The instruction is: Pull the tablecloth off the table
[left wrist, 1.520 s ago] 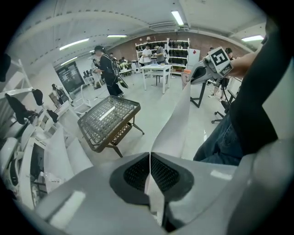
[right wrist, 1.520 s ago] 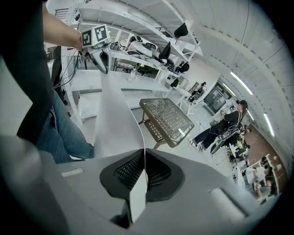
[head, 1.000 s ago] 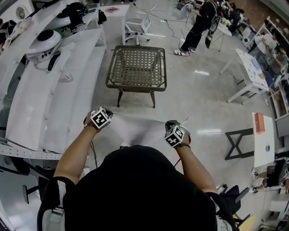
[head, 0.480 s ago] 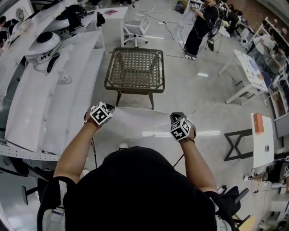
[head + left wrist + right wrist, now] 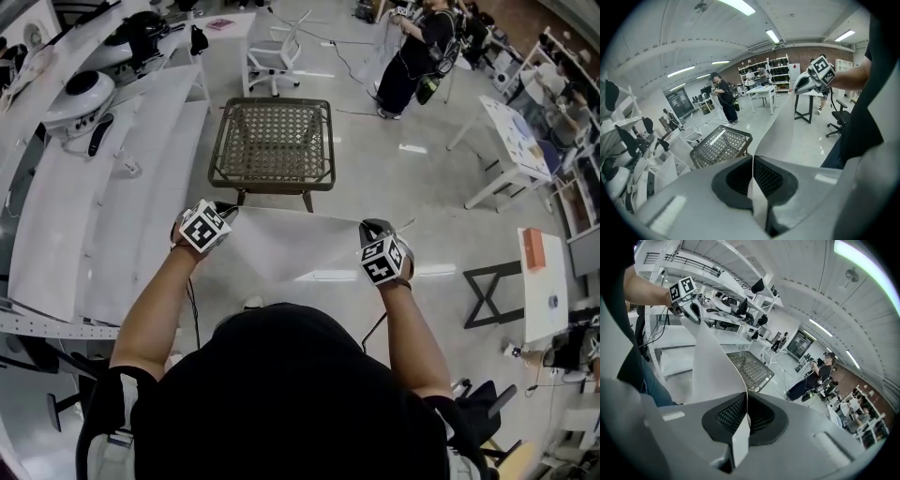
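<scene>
Both claws are up in front of the person, well apart, with the cloth (image 5: pixel 281 246) stretched between them.

Left claw (image 5: pixel 228 213): jaws closed tight on one top corner of the cloth. In the left gripper view the fabric edge runs straight down between the two dark pads (image 5: pixel 736 176), and a short tab of it pokes out behind them.

Right claw (image 5: pixel 371 226): jaws likewise pinched together on the other top corner. In the right gripper view a thin fold is caught between the pads.

Cloth: white, and off the surface (image 5: pixel 270 181) entirely. Its top edge runs nearly straight from claw to claw, and the rest sags below to a rough point in front of the person's chest. I cannot tell whether the lower end reaches the floor.

Surface: low, dark frame, woven top bare. It stands on the floor just beyond the held cloth.

Another person (image 5: pixel 412 58) stands far off across the room, and a white chair (image 5: pixel 267 52) stands behind the surface.
</scene>
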The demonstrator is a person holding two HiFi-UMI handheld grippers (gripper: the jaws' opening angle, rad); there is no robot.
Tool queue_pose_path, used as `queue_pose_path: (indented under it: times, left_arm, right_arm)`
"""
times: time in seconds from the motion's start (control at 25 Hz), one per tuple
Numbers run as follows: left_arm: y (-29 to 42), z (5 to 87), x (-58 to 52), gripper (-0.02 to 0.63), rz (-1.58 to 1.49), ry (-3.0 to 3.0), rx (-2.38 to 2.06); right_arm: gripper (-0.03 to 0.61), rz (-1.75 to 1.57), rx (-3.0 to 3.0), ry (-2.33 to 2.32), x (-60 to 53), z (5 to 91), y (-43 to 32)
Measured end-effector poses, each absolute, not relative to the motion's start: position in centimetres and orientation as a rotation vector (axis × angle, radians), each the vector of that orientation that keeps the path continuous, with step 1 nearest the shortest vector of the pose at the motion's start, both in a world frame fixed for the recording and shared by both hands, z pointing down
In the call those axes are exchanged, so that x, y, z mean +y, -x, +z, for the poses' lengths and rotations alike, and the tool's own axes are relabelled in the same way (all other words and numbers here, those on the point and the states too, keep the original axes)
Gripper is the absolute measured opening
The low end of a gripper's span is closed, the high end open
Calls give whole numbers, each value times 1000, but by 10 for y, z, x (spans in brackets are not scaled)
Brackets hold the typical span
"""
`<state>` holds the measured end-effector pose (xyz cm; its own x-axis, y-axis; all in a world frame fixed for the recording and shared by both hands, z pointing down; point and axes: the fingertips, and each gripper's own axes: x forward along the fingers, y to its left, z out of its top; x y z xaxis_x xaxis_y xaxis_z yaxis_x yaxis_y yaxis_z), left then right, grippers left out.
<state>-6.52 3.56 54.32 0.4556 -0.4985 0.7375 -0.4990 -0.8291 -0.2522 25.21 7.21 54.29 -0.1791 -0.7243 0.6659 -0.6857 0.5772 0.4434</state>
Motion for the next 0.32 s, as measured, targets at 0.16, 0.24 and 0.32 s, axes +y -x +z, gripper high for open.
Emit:
queue_pose_path:
  times: [0.16, 0.24, 0.32]
  left_arm:
    - [60, 541, 32, 2, 1359, -2702, -903]
    - [57, 541, 31, 2, 1362, -2703, -891]
    - [53, 542, 31, 2, 1367, -2702, -880]
  right_arm:
    - [32, -55, -1903, -1148, 69, 536, -256]
    - [32, -52, -1902, -1147, 68, 535, -259]
    - [32, -46, -1900, -1147, 67, 535, -263]
